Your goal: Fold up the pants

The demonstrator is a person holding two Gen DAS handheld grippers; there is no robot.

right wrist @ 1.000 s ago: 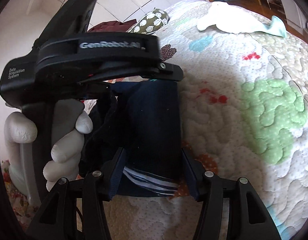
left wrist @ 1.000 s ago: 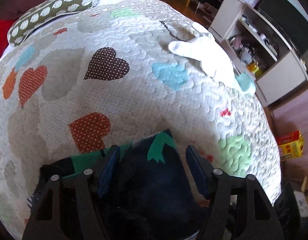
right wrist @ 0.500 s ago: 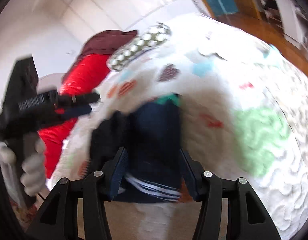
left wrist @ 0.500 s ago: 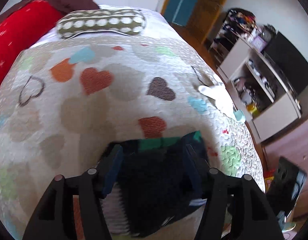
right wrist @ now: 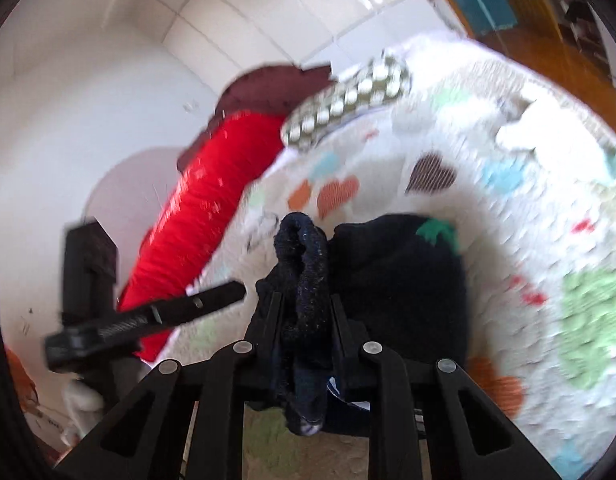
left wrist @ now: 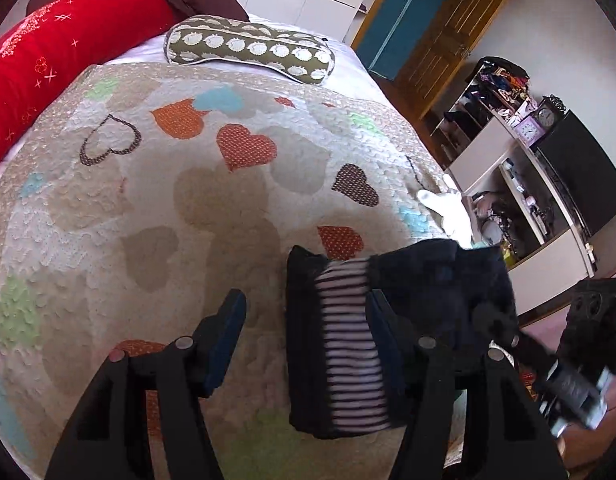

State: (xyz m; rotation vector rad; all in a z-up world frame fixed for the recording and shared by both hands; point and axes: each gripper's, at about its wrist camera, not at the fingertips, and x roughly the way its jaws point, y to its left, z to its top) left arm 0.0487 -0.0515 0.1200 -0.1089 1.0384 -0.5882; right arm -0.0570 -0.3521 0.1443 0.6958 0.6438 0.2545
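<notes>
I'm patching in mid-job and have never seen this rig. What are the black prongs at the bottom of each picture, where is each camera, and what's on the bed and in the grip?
There is no robot arm. A person holds a two-finger gripper in each hand, and each gripper carries a fisheye camera looking forward along its fingers, so the black prongs are those fingers.

The left wrist view shows the left gripper open, holding nothing, over a heart-patterned quilt. The dark pants, with a striped band showing, lie partly between its fingers and off to the right.

The right wrist view is blurred. The right gripper is shut on a bunched edge of the pants; the left gripper shows at the left.

Also on the bed: a spotted pillow, a red bolster and a white garment near the far edge.
</notes>
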